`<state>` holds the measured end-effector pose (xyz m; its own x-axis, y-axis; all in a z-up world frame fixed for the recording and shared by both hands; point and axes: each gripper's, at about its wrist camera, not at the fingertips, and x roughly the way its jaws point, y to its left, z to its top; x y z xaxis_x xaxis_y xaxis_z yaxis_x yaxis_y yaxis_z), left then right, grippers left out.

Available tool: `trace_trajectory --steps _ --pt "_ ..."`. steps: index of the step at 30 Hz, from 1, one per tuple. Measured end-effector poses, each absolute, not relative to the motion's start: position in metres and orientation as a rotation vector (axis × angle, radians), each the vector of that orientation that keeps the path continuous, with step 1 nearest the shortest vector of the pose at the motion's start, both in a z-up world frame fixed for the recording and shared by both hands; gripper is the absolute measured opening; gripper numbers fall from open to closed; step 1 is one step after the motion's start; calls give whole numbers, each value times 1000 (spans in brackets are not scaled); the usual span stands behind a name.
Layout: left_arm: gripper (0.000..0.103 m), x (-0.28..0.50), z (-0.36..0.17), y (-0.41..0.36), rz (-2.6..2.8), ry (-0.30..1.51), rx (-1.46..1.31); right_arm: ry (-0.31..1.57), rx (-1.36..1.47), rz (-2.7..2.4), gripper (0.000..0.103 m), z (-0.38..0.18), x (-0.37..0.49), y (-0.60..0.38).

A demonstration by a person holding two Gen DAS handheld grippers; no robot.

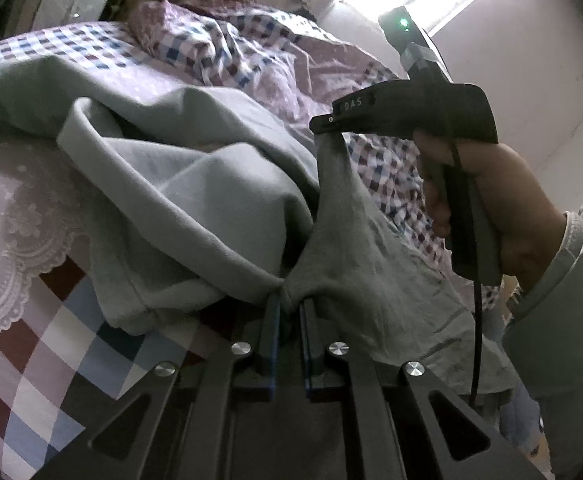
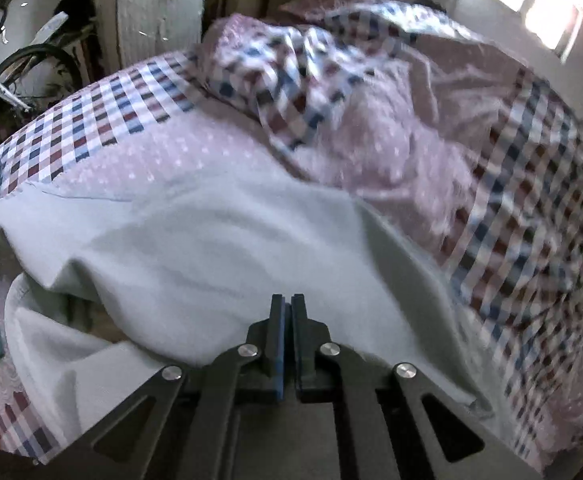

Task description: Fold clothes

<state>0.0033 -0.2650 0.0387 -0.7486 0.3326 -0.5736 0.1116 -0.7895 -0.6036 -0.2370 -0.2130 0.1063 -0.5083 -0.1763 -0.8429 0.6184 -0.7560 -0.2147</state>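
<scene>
A pale grey-green garment (image 1: 195, 200) lies rumpled on the bed, with part of it lifted into a taut ridge. My left gripper (image 1: 289, 306) is shut on a bunched fold of it at the bottom of the left wrist view. Up and to the right, my right gripper (image 1: 325, 126) pinches another edge, and cloth hangs down from its tip. A person's hand (image 1: 491, 208) holds that gripper's handle. In the right wrist view the right gripper (image 2: 288, 300) has its fingers pressed together over the spread garment (image 2: 211, 240); the pinched cloth itself is hidden there.
The bed cover (image 1: 51, 360) is pink with dots, lace and a checked border. A crumpled checked quilt (image 2: 331, 80) is heaped at the far side. A bicycle (image 2: 7, 72) and a tall white object (image 2: 151, 12) stand beyond the bed's left edge. A bright window (image 2: 551, 12) is at the right.
</scene>
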Motion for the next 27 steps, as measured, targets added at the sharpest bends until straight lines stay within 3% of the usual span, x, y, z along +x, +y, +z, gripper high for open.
trace_trajectory --steps 10,12,14,18,20,22,27 --pt "12 1 33 -270 2650 -1023 -1132 685 1181 -2326 6 76 -236 -235" --pt "15 3 34 -270 2653 -1020 -1133 603 1125 -2394 16 93 -229 -224" --pt "24 4 37 -270 2671 -1004 -1147 488 1035 -2449 48 122 -214 -205" --pt "45 10 41 -277 2688 -1062 -1130 356 876 -2485 56 173 -161 -155" --pt "53 11 43 -278 2706 -1101 -1105 295 809 -2542 72 197 -124 -102" --pt "56 12 45 -281 2726 -1121 -1089 249 774 -2620 81 208 -88 -44" --pt "58 15 47 -292 2776 -1161 -1051 139 875 -2832 82 193 -10 85"
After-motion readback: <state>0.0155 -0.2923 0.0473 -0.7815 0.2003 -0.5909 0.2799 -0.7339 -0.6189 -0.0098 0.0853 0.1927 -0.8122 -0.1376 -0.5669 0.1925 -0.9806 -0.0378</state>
